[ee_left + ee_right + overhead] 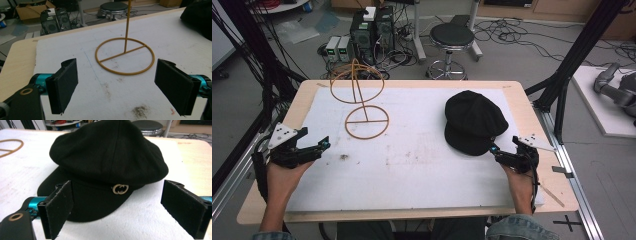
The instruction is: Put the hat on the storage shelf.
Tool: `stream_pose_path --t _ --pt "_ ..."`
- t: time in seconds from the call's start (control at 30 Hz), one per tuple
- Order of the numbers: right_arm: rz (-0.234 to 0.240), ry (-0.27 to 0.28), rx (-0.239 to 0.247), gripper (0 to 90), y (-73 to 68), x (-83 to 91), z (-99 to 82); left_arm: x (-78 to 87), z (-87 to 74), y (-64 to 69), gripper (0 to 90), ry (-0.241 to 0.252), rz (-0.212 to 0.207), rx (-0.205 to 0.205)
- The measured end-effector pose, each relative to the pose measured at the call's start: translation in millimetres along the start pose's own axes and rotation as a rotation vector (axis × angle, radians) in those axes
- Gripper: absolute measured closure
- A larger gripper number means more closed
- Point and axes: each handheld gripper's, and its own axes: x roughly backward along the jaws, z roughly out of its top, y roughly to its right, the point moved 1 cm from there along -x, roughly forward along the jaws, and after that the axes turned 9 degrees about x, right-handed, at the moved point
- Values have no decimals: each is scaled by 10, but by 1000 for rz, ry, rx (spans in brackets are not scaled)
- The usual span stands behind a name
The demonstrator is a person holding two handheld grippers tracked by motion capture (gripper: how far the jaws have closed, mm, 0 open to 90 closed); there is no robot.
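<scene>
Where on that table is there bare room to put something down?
The widest free stretch is the white mat between the left gripper and the right gripper, in front of the wire stand and the black cap. The right gripper's jaws almost touch the cap's brim.

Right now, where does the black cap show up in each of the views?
High view: the cap lies right of centre on the white mat, just ahead of the right gripper.
Left gripper view: a dark edge of it is at the top right corner.
Right gripper view: it sits in the upper centre, brim toward the open jaws.
Shared landmark: the gold wire stand, whose ring base shows in the left gripper view and the right gripper view.
</scene>
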Motion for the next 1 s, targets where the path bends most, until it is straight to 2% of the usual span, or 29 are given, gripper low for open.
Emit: stream_pose_path --t 0.17,0.53,0.7,1.0 --pt "-4 8 -3 111 -17 -5 44 14 7 -12 193 6 3 1" --pt "-24 -4 42 111 -23 -179 285 33 -4 -19 193 3 10 -1" --pt "-30 10 23 111 -11 -259 372 34 -9 -16 194 1 9 -5" --pt "-30 3 35 111 -12 -454 571 34 -11 -15 194 1 9 -4"
